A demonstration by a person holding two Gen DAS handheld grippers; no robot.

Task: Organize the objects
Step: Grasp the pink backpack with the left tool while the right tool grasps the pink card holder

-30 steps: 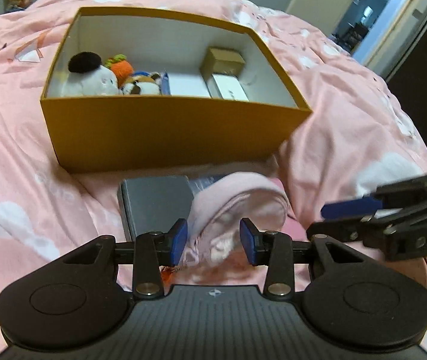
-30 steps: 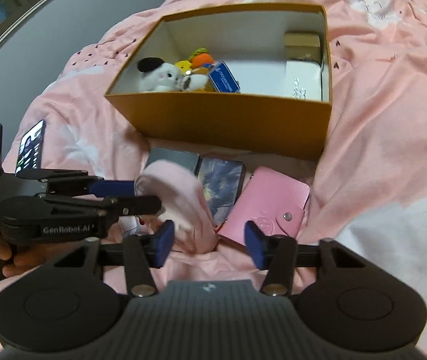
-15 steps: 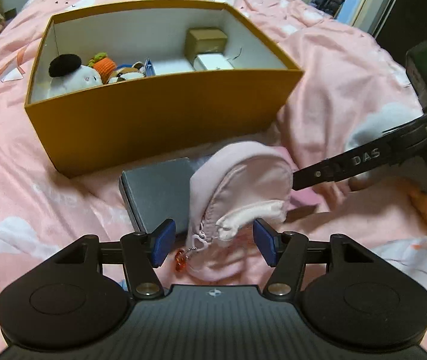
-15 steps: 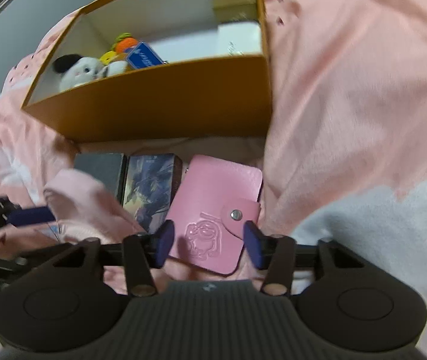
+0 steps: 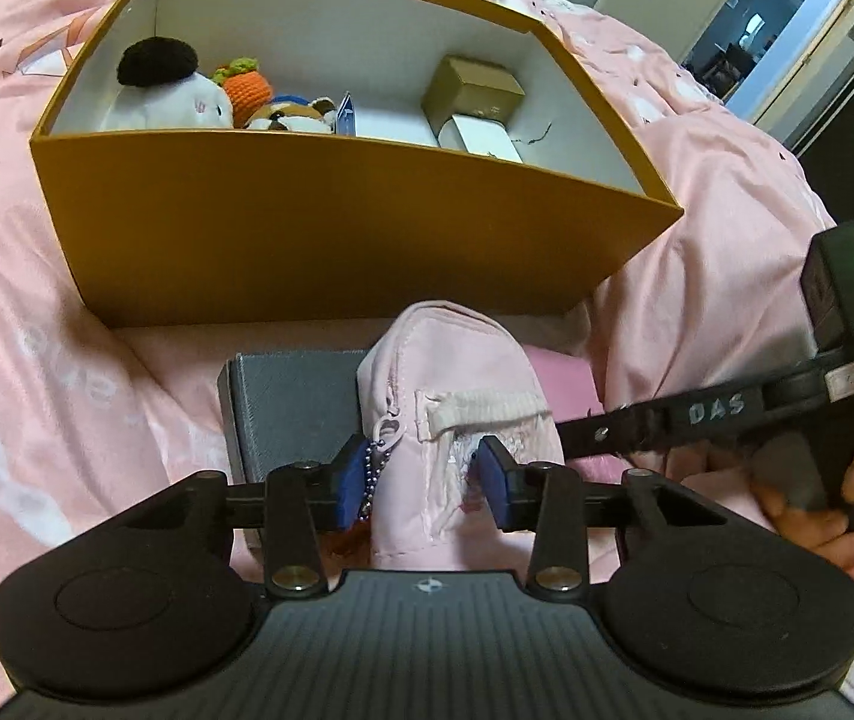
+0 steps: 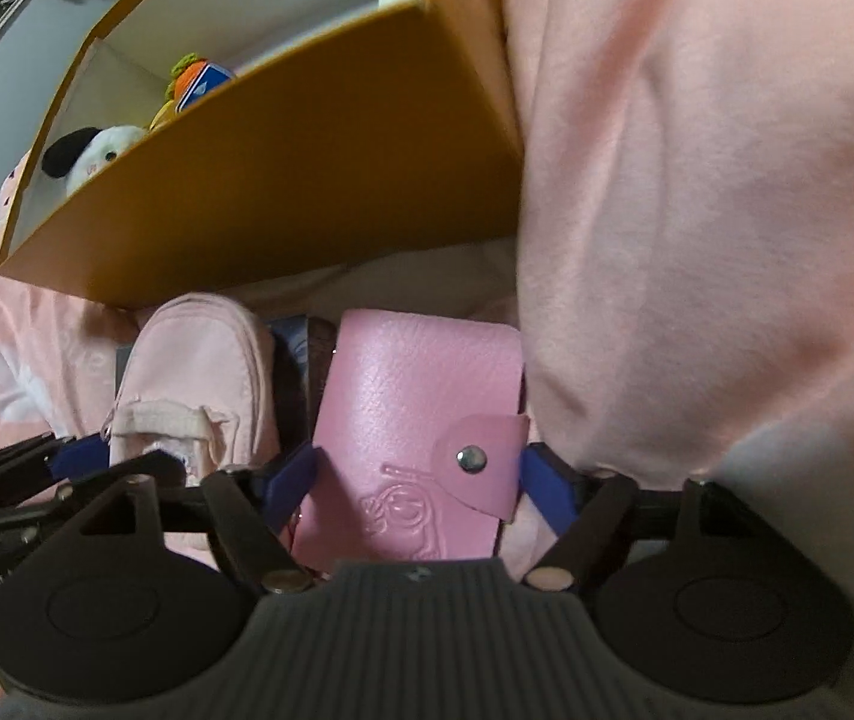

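Our left gripper [image 5: 421, 483] points down at the pink pouch [image 5: 457, 396], which stands between its two blue pads. The jaws have just been closing, and both pads now press into the soft fabric near the pouch's lower end, so we have it clamped. A small bead chain [image 5: 376, 468] hangs from the zipper against the left pad. Just left of the pouch and partly beneath it lies a grey case [image 5: 289, 402], flat on the pink blanket [image 5: 19, 312].

Our right gripper [image 6: 418, 480] is low over the pink wallet [image 6: 421, 414], which lies flat on the bedding with its snap flap toward the right pad. The jaws have just been opening and stand wide, one pad on each side of the wallet; the left pad sits at its edge, the right one a little off, and neither squeezes it. To the left of this gripper we see the pouch [image 6: 199, 378] with the other gripper's blue finger at its side.

Beyond both grippers stands the open orange box [image 5: 319, 228], touching nothing we hold. Inside it are a white plush toy [image 5: 169, 96] with a black top, an orange knitted toy [image 5: 250, 87], a gold carton [image 5: 475, 90] and a white carton [image 5: 481, 138]. A hand [image 5: 817, 492] grips the right tool's handle.
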